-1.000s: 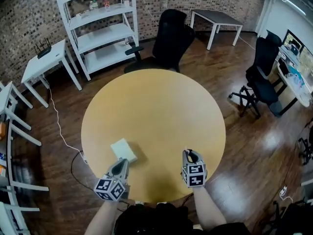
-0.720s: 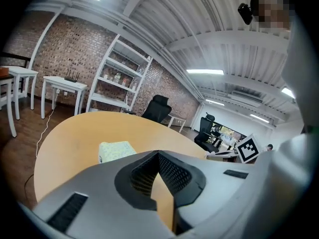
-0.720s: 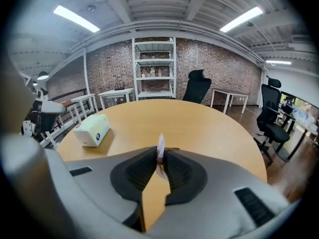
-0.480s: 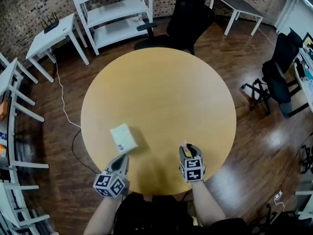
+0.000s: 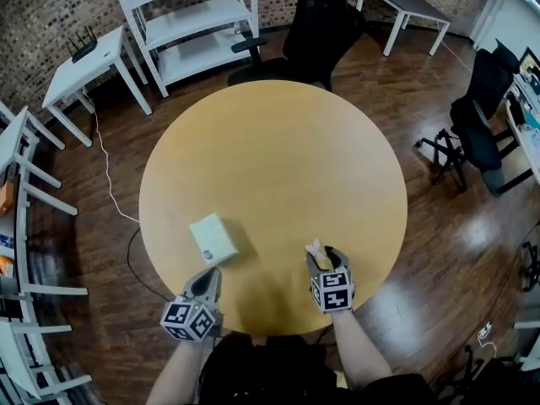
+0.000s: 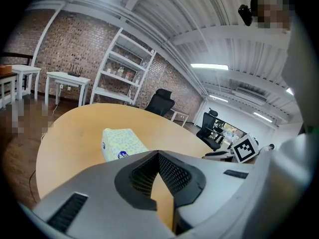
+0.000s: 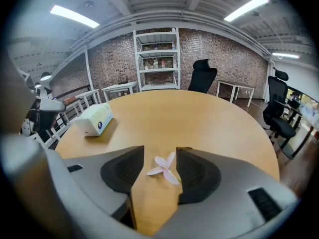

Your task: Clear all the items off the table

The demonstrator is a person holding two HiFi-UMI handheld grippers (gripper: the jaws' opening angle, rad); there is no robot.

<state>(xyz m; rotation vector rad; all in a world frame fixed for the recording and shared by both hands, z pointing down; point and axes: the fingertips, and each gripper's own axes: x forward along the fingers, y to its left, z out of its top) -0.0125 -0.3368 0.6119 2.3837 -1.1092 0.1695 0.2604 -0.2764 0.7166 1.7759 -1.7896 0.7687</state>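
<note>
A white tissue box (image 5: 213, 238) lies on the round wooden table (image 5: 270, 142), near its front left. My left gripper (image 5: 210, 274) hovers just short of the box, its jaws meeting at the tips with nothing between them. In the left gripper view the box (image 6: 122, 142) sits beyond the gripper (image 6: 158, 154). A small pink flower (image 5: 314, 246) lies on the table at the front right. My right gripper (image 7: 160, 151) has just been opening. The flower (image 7: 163, 169) lies between its jaws, and the pads do not press on it.
A black office chair (image 5: 325, 24) stands behind the table, and white shelves (image 5: 190, 24) are at the back left. Another black chair (image 5: 477, 116) is at the right. A white side table (image 5: 84, 62) and a floor cable (image 5: 105, 184) are at the left.
Both grippers have come down toward the table. The right jaws have spread apart, and the pink flower now shows on the wood at their tips. The tissue box has not moved.
</note>
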